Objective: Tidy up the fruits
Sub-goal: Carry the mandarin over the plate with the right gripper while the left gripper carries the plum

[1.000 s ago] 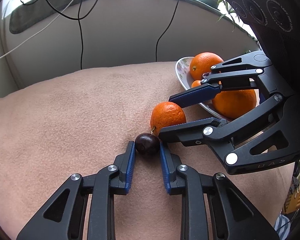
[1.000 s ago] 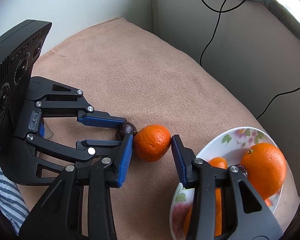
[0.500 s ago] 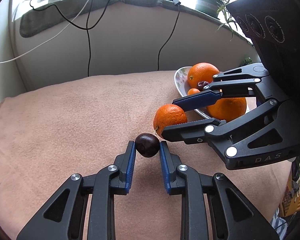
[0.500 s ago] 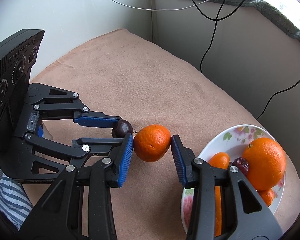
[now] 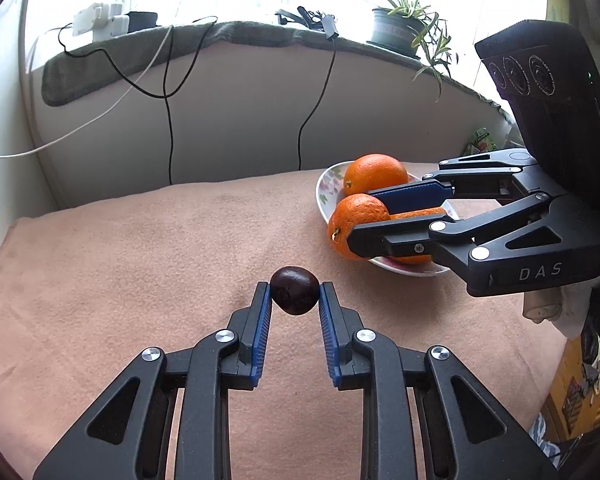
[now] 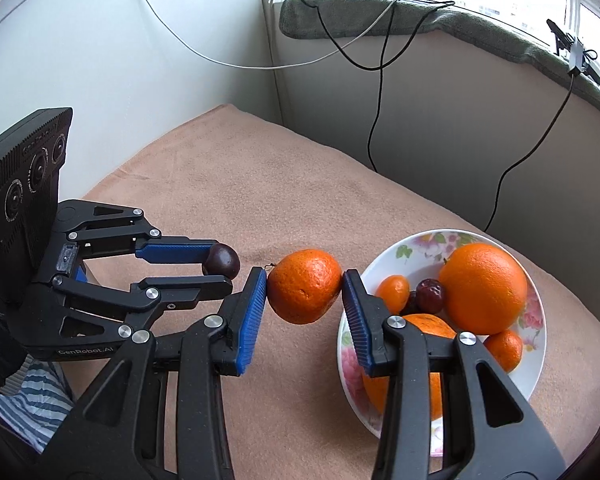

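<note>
Two fruits in transit: a small dark maroon round fruit (image 5: 294, 290) is being gripped between the closed blue pads of the left gripper (image 5: 294, 300), and a medium orange with a stem nub (image 6: 305, 286) is being clamped by the right gripper (image 6: 305, 294); both are being carried clear of the peach fleece blanket (image 6: 260, 184).
Step in hand: carrying is judged to be under way, toward the white flowered ceramic plate (image 6: 414, 246) lying just right of the right gripper's fingertips.
Next move: each fruit needs to be brought over a free spot on the plate, lowered, and released without the piled fruit being knocked.
Count on plate: one large orange (image 6: 482, 288), one orange partly hidden behind the right finger, two small tangerines, one wrinkled dark red fruit (image 6: 430, 295).
Count in tongs: two.
</note>
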Demonstrator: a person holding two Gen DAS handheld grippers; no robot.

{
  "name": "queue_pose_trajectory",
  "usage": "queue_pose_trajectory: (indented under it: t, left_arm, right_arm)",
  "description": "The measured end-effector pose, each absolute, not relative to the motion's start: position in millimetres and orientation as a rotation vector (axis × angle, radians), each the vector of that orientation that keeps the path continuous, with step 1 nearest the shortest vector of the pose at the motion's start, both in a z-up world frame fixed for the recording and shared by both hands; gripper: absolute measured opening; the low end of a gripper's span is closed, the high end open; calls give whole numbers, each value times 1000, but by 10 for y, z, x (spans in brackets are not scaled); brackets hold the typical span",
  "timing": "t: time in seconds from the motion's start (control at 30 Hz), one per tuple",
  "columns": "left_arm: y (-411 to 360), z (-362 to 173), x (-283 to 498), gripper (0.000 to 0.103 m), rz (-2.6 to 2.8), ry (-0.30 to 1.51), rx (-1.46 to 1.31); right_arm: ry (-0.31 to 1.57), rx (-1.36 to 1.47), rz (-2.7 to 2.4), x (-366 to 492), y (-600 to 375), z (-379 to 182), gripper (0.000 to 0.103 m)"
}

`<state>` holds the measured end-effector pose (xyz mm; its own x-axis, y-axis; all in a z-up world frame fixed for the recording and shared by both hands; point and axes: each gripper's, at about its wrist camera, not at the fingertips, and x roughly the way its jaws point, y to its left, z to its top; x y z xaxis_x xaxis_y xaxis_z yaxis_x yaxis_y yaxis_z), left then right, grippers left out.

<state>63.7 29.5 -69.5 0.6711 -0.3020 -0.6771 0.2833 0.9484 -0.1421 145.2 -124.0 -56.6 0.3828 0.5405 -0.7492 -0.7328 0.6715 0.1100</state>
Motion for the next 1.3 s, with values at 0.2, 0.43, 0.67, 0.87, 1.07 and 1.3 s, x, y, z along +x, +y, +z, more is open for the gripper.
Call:
queue_pose_trajectory:
  t: [0.2, 0.43, 0.67, 0.87, 1.07, 1.3]
  left_arm:
    - [168, -615, 624, 22, -344, 738, -31]
    - [101, -552, 614, 22, -361, 720, -46]
    - [26, -529, 677, 22, -370, 716, -59]
    - [-37, -508, 720, 22, -381, 711, -59]
    - [-90, -499, 791, 22, -389, 710, -63]
    - [-168, -539, 885, 22, -406, 723, -65]
  right_arm:
    - [837, -185, 773, 1394, -1557, -531, 41]
    - [808, -101, 722, 1315, -1892, -478, 41]
    - [776, -10, 699, 1269, -2197, -415, 41]
    - [755, 25, 637, 1282, -2392, -412, 41]
    - [743, 39, 579, 1315, -2617, -440, 41]
    - [750, 57, 536, 1474, -2774, -505, 41]
